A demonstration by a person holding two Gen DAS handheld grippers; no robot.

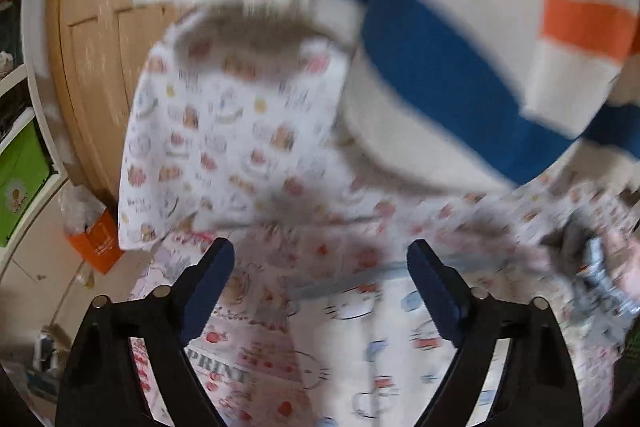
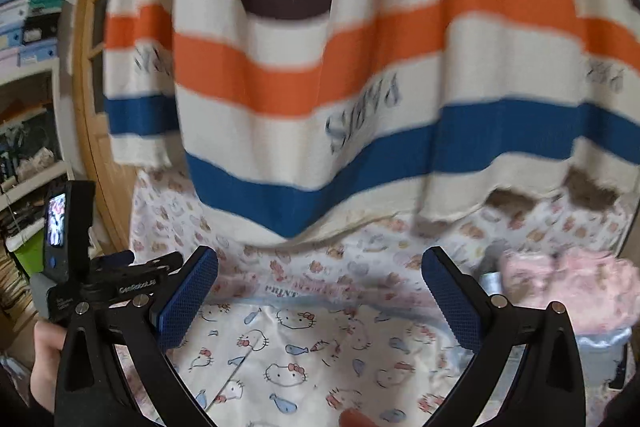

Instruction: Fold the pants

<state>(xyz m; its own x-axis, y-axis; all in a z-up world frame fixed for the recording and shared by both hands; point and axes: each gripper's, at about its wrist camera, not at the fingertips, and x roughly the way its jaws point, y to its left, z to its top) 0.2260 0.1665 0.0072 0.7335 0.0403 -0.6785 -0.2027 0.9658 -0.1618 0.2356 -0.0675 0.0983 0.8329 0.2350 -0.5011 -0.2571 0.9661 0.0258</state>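
Note:
The pants (image 2: 296,359) are white with a Hello Kitty and blue fish print and lie on a patterned sheet; they also show in the left wrist view (image 1: 372,347). My left gripper (image 1: 320,267) is open above the cloth and holds nothing. My right gripper (image 2: 320,271) is open above the pants and holds nothing. The left gripper's body (image 2: 100,287) shows at the left of the right wrist view, with a hand under it.
A striped sweater (image 2: 340,75) in cream, orange, blue and brown hangs close in front, also in the left view (image 1: 440,47). A printed white cloth (image 1: 224,139) hangs beside it. A wooden door (image 1: 96,67), shelves (image 2: 28,147), pink cloth (image 2: 568,279) and an orange box (image 1: 98,243) surround.

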